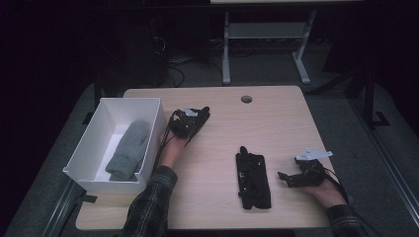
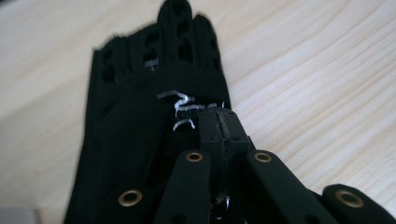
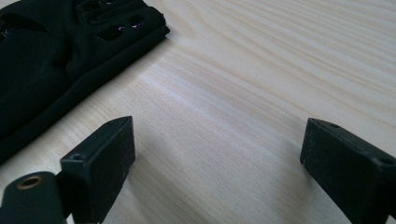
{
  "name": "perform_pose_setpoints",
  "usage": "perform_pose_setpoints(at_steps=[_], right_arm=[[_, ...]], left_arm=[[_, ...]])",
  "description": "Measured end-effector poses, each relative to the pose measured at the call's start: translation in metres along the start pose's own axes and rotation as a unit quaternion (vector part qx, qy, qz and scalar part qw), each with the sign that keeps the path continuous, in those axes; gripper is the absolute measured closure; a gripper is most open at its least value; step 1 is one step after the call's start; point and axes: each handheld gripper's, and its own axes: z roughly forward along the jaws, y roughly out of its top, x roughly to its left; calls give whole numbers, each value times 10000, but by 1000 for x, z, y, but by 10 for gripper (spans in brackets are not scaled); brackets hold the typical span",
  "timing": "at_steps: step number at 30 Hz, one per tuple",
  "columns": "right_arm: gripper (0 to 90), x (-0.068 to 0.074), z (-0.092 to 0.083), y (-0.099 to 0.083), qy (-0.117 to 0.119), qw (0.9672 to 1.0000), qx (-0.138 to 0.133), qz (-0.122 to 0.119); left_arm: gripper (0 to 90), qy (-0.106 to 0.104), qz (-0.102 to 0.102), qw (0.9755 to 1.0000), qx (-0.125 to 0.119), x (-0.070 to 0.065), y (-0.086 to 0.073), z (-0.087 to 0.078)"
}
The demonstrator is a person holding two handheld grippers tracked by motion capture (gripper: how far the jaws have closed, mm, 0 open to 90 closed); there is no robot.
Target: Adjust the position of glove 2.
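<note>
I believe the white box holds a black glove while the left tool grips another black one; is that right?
Not quite: the high view shows a grey glove in the white box, not a black one. The left tool does grip a black glove.

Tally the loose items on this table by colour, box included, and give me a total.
Black gloves: 2, one pinched in the left claw, one lying flat
Grey mitten: 1, inside the box
White box: 1
Total: 4
</note>
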Motion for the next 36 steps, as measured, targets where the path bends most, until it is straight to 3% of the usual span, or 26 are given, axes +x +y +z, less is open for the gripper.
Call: perform_pose_setpoints(at_steps=[1,3,9,10,16,26,36], right_arm=[[100,0,0,0,-4,10000,6,-24],[99,-1,0,0,-12,10000,-9,-48],[100,-1,0,0,-16,10000,-17,-62],[100,-1,0,0,-16,10000,-13,-56],[100,0,0,0,-21,10000,-7,-52],[99,0,1,1,-33,10000,-13,-52],[99,0,1,1,-32,10000,-13,-50]], left_arm=[[895,-24,-23,10000,93,-1,-2,4],[896,-47,-119,9999,8,-1,-5,4],[897,-214,-162,9996,-9,-10,-9,-1],[896,-209,-10,9998,43,-12,-10,-4],[896,-490,50,9988,32,-29,-18,-13],[896,-1158,217,9930,26,-64,-29,-30],[896,-1654,248,9859,24,-81,-45,-45]])
